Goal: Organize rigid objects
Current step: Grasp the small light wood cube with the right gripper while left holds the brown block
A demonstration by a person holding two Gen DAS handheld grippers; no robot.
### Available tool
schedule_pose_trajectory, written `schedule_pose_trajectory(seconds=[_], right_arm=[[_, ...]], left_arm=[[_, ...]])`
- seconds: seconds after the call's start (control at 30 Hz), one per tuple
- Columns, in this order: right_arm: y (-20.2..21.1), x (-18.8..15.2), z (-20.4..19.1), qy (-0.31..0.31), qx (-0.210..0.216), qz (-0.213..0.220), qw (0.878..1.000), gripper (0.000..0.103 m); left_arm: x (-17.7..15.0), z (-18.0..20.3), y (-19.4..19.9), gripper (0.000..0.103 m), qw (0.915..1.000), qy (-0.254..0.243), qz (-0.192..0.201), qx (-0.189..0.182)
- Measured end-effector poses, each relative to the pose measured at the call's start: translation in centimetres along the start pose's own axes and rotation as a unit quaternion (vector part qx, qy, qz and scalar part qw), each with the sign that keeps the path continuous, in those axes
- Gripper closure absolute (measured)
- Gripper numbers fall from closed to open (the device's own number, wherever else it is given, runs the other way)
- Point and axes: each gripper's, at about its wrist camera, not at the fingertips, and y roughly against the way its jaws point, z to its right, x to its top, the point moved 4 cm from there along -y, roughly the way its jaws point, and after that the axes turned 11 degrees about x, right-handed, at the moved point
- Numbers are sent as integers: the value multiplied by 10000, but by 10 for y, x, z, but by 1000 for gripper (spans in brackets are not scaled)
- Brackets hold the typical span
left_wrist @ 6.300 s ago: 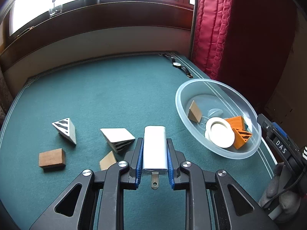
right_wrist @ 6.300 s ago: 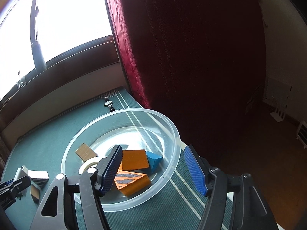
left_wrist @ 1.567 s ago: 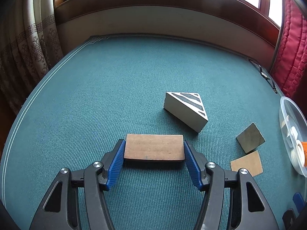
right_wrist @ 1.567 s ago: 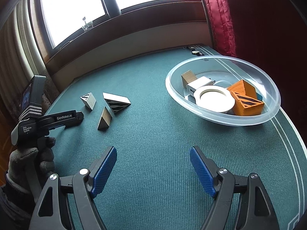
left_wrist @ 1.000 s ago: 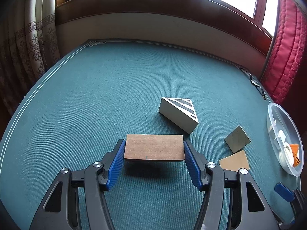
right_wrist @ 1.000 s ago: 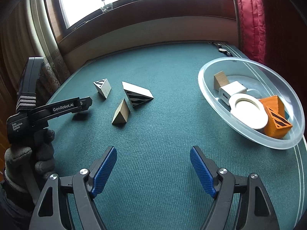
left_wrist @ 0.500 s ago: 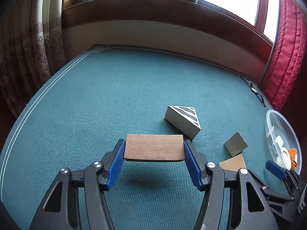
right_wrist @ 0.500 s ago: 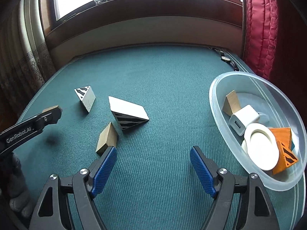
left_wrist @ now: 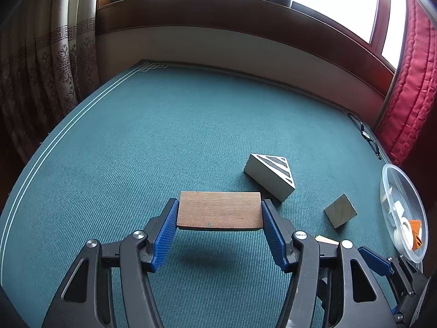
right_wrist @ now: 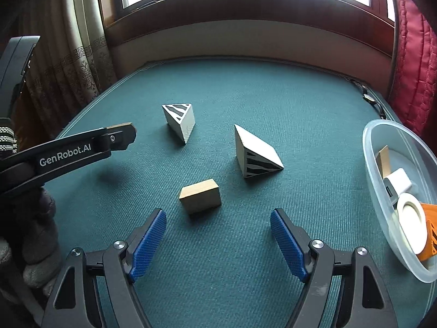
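Nearest, the right gripper [right_wrist: 218,242] hovers with jaws wide, the pale wooden block [right_wrist: 200,195] just beyond on the worktop [right_wrist: 273,104], while the left gripper [left_wrist: 220,232] clamps the brown block [left_wrist: 219,210] endwise, bowl [right_wrist: 374,180] far right.

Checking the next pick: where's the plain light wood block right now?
Right wrist view: the light wood block lies on the green table, just ahead of the open right tool, near the larger striped wedge.

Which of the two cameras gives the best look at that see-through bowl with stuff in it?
The right wrist view. The clear bowl sits large at its right edge, with the white ring and orange block inside easy to make out. The left wrist view shows the bowl small, distorted, far right.
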Motion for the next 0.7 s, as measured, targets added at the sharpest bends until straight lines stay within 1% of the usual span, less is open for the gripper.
schedule_pose_trajectory(seconds=[0.1, 0.17, 0.2, 0.27, 0.4, 0.47, 0.53, 0.57, 0.7], right_arm=[[-3, 5, 7, -170, 130, 2, 9998, 22], [-6, 8, 7, -192, 177, -19, 9997, 34], [-9, 10, 7, -165, 200, -35, 9997, 36], [-15, 12, 3, -48, 204, -87, 9997, 45], [-21, 16, -7, 203, 229, -139, 9994, 51], [-25, 17, -12, 320, 226, -168, 9991, 60], [-27, 17, -14, 397, 174, -161, 9989, 65], [-27, 17, -15, 417, 149, -151, 9989, 66], [-23, 15, -13, 335, 149, -129, 9992, 67]], left_arm=[[0, -1, 0, 42, 10000, 2, 0, -14], [1, -2, 0, 42, 10000, -7, 2, -19], [1, -2, 0, 42, 10000, -5, -1, -17], [0, -1, 0, 42, 10000, -1, 0, -18], [0, -2, 0, 42, 10000, -4, -2, -21], [-1, -1, -1, 42, 10000, -12, -7, -26], [-1, -1, -1, 42, 10000, -22, -12, -33], [-1, -1, -1, 42, 10000, -24, -13, -36], [-1, -1, -1, 42, 10000, -17, -17, -35]])
